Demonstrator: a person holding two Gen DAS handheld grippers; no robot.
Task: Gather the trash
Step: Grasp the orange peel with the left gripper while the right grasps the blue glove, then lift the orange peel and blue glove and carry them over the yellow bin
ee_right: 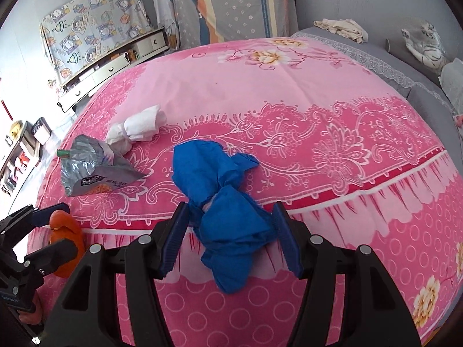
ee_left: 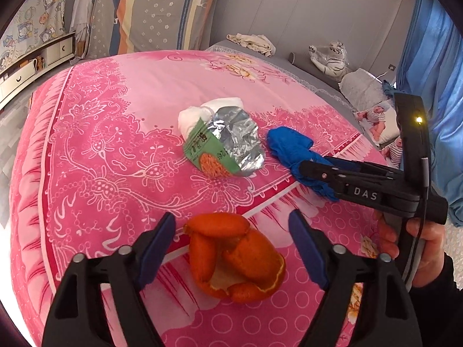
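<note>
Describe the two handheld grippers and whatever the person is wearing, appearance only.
Both grippers are black plastic clamp frames with silver rivets and ribbed blue pads on the fingers. The left gripper shows both blue pads. From the left wrist view, the right gripper carries white "DAS" lettering, an upright black module with a lit yellow LED, and a thin cable. The hand ends in a dark sleeve.

blue wad (ee_left: 292, 147) partly hidden, wrapper print (ee_right: 95, 182) unreadable
</note>
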